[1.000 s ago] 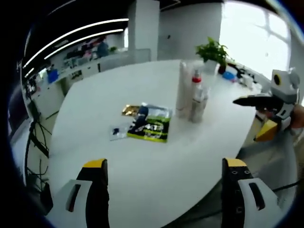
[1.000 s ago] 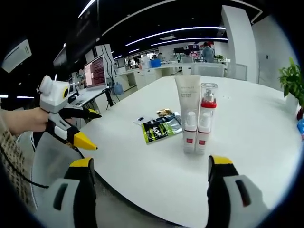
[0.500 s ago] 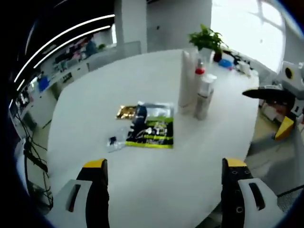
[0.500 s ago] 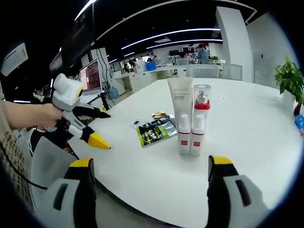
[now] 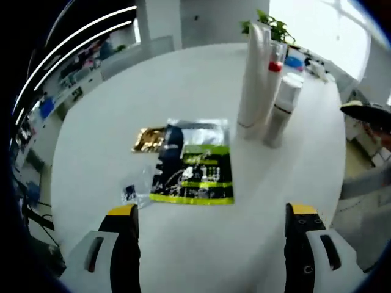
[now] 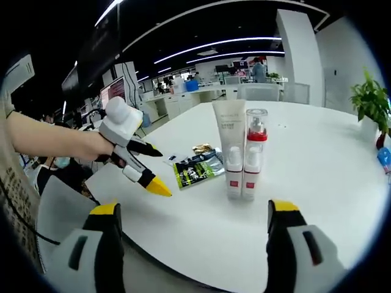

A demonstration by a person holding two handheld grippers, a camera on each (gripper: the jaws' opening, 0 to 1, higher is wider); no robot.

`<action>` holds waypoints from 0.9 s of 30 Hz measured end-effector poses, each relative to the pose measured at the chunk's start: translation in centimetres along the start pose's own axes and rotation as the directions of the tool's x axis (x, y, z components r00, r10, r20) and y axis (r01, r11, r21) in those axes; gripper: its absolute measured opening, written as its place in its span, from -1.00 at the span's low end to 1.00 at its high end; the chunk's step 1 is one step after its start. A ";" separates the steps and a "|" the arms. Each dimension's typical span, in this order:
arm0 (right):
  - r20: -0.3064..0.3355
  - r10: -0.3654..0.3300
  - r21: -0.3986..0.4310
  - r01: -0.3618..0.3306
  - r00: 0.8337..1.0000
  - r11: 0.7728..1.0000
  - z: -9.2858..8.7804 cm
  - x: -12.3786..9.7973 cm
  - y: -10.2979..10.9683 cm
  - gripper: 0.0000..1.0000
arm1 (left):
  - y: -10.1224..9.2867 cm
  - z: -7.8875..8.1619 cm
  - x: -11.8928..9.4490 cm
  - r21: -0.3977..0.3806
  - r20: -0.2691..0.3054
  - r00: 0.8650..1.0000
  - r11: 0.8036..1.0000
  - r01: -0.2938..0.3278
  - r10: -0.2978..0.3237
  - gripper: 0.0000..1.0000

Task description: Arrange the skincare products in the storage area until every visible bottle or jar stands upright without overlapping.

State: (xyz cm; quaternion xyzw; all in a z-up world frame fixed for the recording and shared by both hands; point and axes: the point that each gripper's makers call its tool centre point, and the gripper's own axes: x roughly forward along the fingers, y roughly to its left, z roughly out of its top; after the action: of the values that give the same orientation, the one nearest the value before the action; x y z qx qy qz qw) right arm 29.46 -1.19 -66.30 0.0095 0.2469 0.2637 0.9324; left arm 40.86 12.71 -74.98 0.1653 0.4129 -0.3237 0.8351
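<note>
Three skincare containers stand upright and close together on the white round table [image 5: 110, 91]: a tall white tube [image 5: 253, 73], a clear pump bottle with a red collar [image 5: 276, 64] and a small white bottle [image 5: 281, 113]. In the right gripper view the tube [image 6: 228, 125], the pump bottle [image 6: 253, 149] and the small bottle [image 6: 233, 174] stand mid-table. My left gripper [image 5: 212, 213] is open, hovering short of a green-and-black sachet [image 5: 194, 168]. My right gripper [image 6: 197, 210] is open off the table's edge. A hand holds the left gripper [image 6: 165, 174] over the near-left rim.
A gold sachet [image 5: 148, 139] and a small clear sachet [image 5: 131, 190] lie flat beside the green one [image 6: 194, 171]. A potted plant [image 6: 368, 101] and a blue item [image 6: 385, 159] sit at the far side. The right gripper's dark jaw [image 5: 366, 113] enters beside the bottles. Office desks lie beyond.
The left gripper has moved forward over the table toward the sachets and bottles, which now look larger. The right gripper has held nearly still.
</note>
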 end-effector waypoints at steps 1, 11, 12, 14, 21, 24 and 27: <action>-0.001 -0.001 0.001 0.001 1.000 1.000 0.0 0.0 0.0 0.98 | 0.0 0.2 0.1 0.002 -0.004 1.000 1.000 0.001 -0.001 0.94; -0.001 -0.025 0.019 0.025 1.000 1.000 -0.1 0.0 -0.7 0.96 | 1.3 2.0 2.5 0.057 -0.040 0.999 0.998 0.027 -0.025 0.94; -0.001 -0.026 0.021 0.027 1.000 0.999 -0.1 0.0 -0.7 0.96 | 1.3 2.2 2.7 0.061 -0.041 0.999 0.998 0.031 -0.029 0.94; -0.003 -0.032 0.022 0.032 0.999 0.999 -0.1 0.0 -0.9 0.96 | 1.5 2.5 3.2 0.069 -0.048 0.998 0.997 0.040 -0.037 0.94; -0.007 -0.051 0.032 0.051 0.999 0.998 -0.3 0.1 -1.4 0.95 | 1.5 3.2 5.0 0.095 -0.086 0.994 0.993 0.070 -0.062 0.94; -0.008 -0.058 0.036 0.058 0.998 0.998 -0.4 0.1 -1.6 0.95 | 1.1 3.3 5.3 0.099 -0.102 0.992 0.992 0.079 -0.069 0.94; -0.009 -0.070 0.042 0.070 0.998 0.997 -0.4 0.0 -1.8 0.95 | 0.9 3.5 5.5 0.101 -0.109 0.991 0.991 0.083 -0.071 0.94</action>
State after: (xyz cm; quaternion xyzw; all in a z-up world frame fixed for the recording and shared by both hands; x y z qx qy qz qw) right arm 30.17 -2.75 -66.95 0.0195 0.2560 0.2258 0.9397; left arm 46.02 9.25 -77.19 0.2098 0.4450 -0.3678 0.7891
